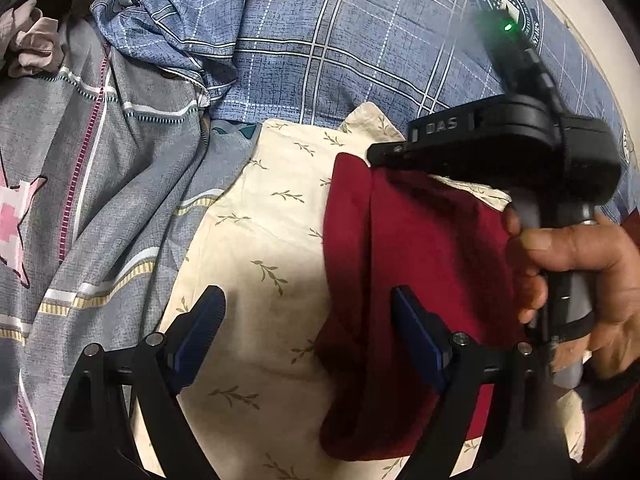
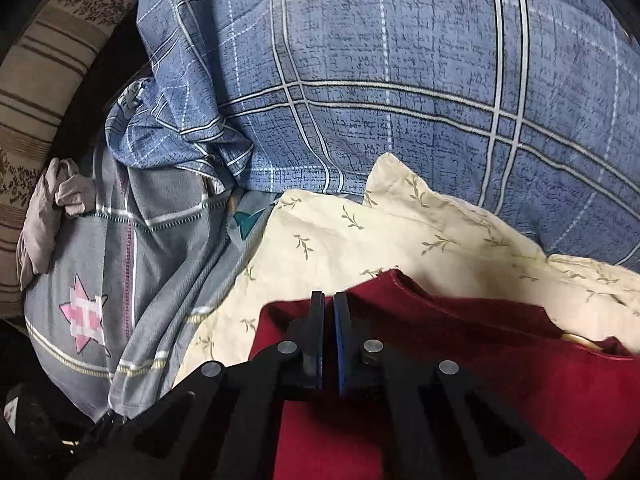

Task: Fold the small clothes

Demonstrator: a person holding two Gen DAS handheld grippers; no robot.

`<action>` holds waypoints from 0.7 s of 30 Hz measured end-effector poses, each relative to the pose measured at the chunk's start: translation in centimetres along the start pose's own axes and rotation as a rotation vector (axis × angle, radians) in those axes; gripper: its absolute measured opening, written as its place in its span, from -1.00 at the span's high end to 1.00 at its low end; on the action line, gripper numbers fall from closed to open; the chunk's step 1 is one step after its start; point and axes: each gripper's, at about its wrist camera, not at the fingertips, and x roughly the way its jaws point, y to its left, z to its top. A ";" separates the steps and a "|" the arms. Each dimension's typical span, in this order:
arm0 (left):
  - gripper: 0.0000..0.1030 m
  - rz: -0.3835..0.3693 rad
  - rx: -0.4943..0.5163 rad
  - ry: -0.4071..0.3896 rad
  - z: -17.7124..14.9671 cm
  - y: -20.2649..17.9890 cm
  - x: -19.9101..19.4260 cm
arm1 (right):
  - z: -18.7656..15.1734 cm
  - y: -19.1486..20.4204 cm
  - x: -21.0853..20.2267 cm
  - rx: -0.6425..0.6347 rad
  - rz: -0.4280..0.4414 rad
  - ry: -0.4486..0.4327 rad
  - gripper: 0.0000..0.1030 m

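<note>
A bed fills both views: blue plaid bedding [image 2: 400, 80] across the top of the frame, a grey quilt with a pink star [image 2: 84, 320] at the left, and a cream cloth with leaf sprigs [image 1: 256, 240] spread in the middle as the working surface. The dark red garment [image 1: 420, 260] lies on that cream cloth, at the lower right of the left wrist view.

The right gripper [image 2: 328, 308] has its jaws closed together at the garment's upper edge. Whether any red fabric is pinched between the pads, I cannot tell — the tips meet right at the hem. If they closed on nothing or caught only one layer, a lift would likely leave the garment behind or drag it crooked, and it might pull the cream cloth along.

The left gripper [image 1: 308, 312] hangs wide open and tilted downward, straddling the garment's left edge, holding nothing. A hand [image 1: 580, 272] grips the right tool's handle at the right of the frame.
</note>
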 end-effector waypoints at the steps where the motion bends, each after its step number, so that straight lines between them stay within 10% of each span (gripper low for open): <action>1: -0.65 0.002 0.006 0.003 -0.1 -0.1 0.1 | -0.1 -0.2 0.5 0.016 0.029 0.006 1.00; 7: -0.66 0.009 0.018 0.019 -0.2 -0.3 0.5 | -1.0 0.0 -0.2 0.020 0.079 0.021 0.82; 11: -0.66 0.013 0.018 0.018 -0.2 -0.3 0.6 | -1.7 0.7 -3.7 -0.033 0.021 -0.040 0.01; 21: -0.66 0.018 0.017 0.028 -0.1 -0.2 0.8 | -2.3 1.4 0.9 -0.087 -0.076 0.015 0.01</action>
